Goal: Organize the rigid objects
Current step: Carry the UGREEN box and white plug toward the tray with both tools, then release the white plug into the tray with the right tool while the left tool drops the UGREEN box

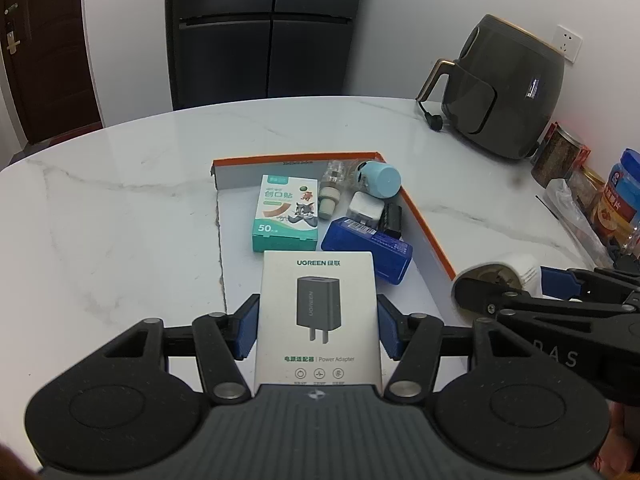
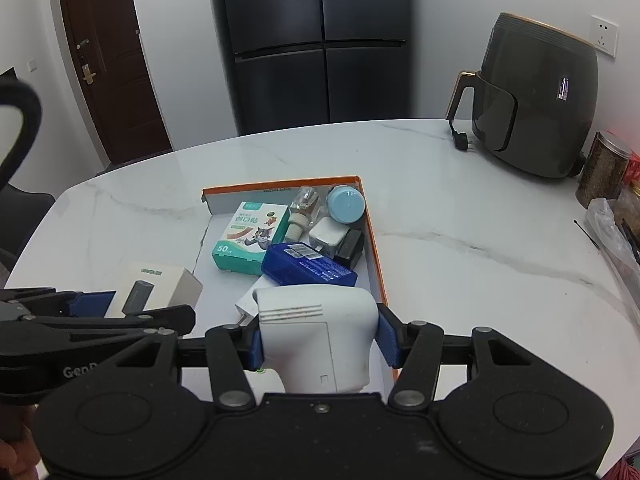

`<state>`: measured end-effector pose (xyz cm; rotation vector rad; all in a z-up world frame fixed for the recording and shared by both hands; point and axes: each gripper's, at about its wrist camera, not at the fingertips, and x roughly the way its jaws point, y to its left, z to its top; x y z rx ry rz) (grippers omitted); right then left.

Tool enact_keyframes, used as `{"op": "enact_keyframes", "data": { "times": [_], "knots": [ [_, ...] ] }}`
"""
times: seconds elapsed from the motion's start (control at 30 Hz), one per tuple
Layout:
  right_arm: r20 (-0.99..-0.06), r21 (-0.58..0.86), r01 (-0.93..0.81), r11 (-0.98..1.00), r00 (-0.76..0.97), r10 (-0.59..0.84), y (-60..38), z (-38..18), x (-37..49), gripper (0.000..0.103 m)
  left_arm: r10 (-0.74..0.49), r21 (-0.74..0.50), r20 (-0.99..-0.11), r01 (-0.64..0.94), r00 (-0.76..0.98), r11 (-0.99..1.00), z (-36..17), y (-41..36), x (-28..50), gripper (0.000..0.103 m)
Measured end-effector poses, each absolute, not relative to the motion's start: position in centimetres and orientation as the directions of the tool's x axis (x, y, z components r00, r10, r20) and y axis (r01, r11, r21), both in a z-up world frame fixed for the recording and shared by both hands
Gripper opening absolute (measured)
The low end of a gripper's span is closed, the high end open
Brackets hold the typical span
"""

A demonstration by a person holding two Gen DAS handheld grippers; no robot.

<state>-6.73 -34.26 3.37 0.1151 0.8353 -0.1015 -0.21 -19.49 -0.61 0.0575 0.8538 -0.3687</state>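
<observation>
Left wrist view shows the left tongs (image 1: 316, 326) clamped partway open on a white UGREEN power adapter box (image 1: 316, 316), its blue pads (image 1: 248, 330) pressing the smooth cardboard sides, held near the shallow orange-edged tray (image 1: 424, 224). Right wrist view has the right tongs (image 2: 320, 338) gripping a white plastic handheld device (image 2: 316, 320), rounded and vented, over the tray's near end. Inside the tray already lie a green bandage box (image 1: 286, 216), a glossy blue box (image 1: 366, 250), a white cube charger (image 1: 364, 210), a small black block (image 1: 392, 218), a pale blue cylinder (image 1: 380, 180) and a clear-wrapped cream plug (image 1: 330, 196), crowded toward the far right corner. Judging by this, most sorting looks done; the two held pieces remain to be set down on the tray's bare near-left floor. Marble-patterned surface (image 1: 120, 220) spreads around, with a dark air fryer (image 1: 508, 88) far right.
</observation>
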Motion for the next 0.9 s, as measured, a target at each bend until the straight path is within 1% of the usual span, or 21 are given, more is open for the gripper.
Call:
{"op": "enact_keyframes", "data": {
  "times": [0.9],
  "knots": [
    [-0.713, 0.056, 0.104, 0.993, 0.701, -0.033, -35.1, 4.6, -2.2, 0.065, -0.285, -0.095, -0.739, 0.324, 0.611, 0.941, -0.5, -20.5, 2.4, 0.059]
  ]
}}
